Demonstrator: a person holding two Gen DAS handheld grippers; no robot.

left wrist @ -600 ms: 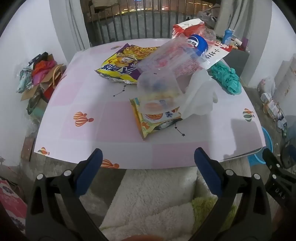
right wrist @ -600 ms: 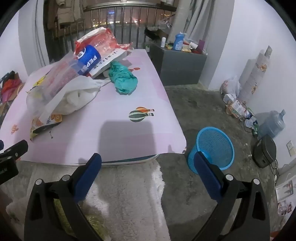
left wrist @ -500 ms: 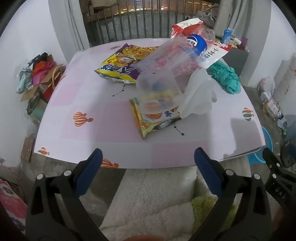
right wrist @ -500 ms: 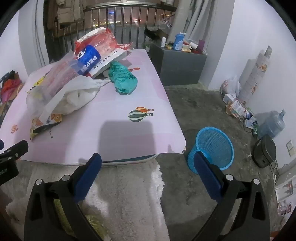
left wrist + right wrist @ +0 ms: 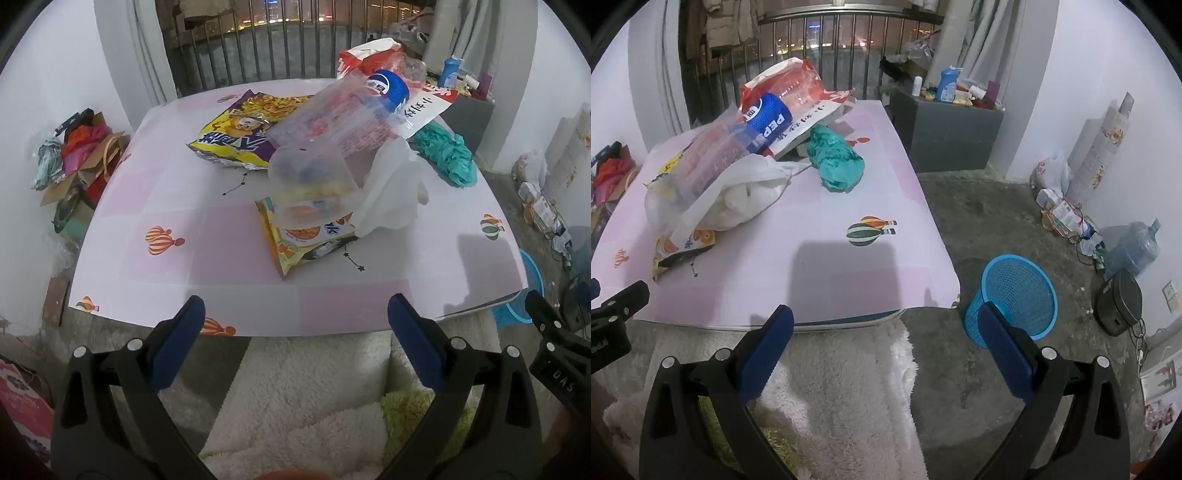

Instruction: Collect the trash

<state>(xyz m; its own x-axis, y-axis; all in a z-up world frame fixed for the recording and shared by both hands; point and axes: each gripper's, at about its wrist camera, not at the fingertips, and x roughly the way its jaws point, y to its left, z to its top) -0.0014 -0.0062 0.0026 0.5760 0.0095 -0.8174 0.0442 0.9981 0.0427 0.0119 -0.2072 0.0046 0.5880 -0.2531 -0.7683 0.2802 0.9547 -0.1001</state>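
Both my grippers hang short of the table's (image 5: 155, 280) near edge, over the shaggy rug (image 5: 842, 398); the left gripper (image 5: 293, 332) and the right gripper (image 5: 886, 339) each have their blue pads spread as wide as they go, with nothing between them. The trash sits heaped mid-table: a clear bottle (image 5: 332, 147) with a blue label lies tilted across the pile, its base resting on an orange snack bag (image 5: 306, 243), beside a white plastic bag (image 5: 391, 192), with a yellow snack bag (image 5: 236, 136) behind and a teal wad (image 5: 834, 162) off to the right. All of it looks light. I judge the bottle to be empty, thin-walled and slippery, likely to dent and squirt out if squeezed hard, so I would take it across its ribbed middle. The snack bags are flat, crinkly film; a pinch at a raised edge should do. The plastic bag is limp, best gathered at its neck. The blue basket (image 5: 1015, 295) stands on the floor just beside the table's right corner.
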